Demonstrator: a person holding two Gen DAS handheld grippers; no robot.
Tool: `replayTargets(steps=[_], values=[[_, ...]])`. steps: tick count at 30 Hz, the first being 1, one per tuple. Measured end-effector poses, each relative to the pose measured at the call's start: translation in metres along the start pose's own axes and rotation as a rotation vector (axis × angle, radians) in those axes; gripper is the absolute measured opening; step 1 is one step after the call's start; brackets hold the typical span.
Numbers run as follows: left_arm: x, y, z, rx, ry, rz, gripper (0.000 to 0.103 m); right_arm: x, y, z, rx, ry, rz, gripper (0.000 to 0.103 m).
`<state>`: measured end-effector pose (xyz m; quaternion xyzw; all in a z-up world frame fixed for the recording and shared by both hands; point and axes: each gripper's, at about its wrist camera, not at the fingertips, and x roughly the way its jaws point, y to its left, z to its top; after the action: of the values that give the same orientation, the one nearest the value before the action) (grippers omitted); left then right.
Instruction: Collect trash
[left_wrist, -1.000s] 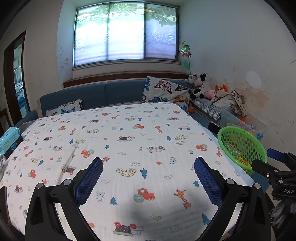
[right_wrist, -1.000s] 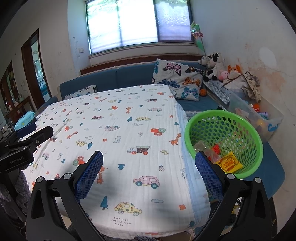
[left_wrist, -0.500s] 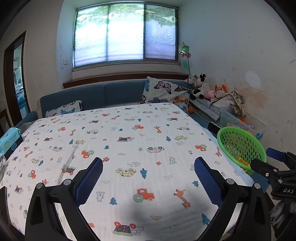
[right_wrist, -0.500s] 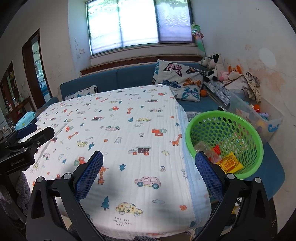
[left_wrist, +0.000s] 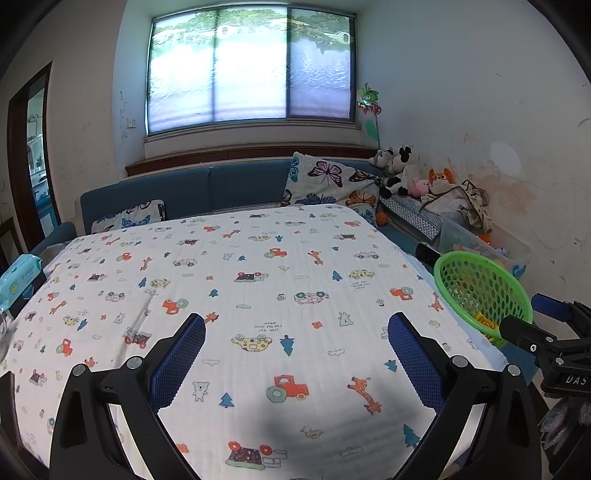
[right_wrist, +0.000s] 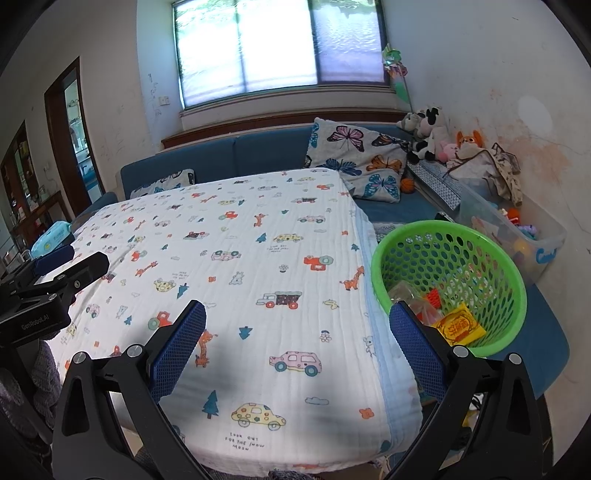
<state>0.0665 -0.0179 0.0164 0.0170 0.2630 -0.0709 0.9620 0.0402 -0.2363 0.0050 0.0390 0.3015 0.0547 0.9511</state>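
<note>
The printed tablecloth (right_wrist: 280, 258) is lying bare across the table. Beside its right edge, the green basket (right_wrist: 384, 280) is holding trash wrappers (right_wrist: 458, 326). The left gripper (left_wrist: 295, 360) and right gripper (right_wrist: 297, 356) are hovering over the near edge, both with jaws spread wide, gripping nothing.

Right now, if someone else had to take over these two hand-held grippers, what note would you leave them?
Left hand-held gripper: open, empty, hovering over the patterned cloth on the table.
Right hand-held gripper: open, empty, near the table's right edge beside the green basket.
Trash: a yellow packet and other wrappers already lie in the basket, which sits on the blue sofa seat to the right of the table.
Done: no trash shows on the cloth.
Left: a blue wipes pack sits at the far left edge; probably not trash. Check areas out of view before stopping.
</note>
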Motion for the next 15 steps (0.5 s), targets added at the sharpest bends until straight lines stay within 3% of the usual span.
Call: replayTargets(steps=[15], values=[[0.0006, 0.0019, -0.001, 0.001, 0.001, 0.001, 0.096, 0.0, 0.0035, 0.0004, -0.006, 0.004, 0.006, 0.099]])
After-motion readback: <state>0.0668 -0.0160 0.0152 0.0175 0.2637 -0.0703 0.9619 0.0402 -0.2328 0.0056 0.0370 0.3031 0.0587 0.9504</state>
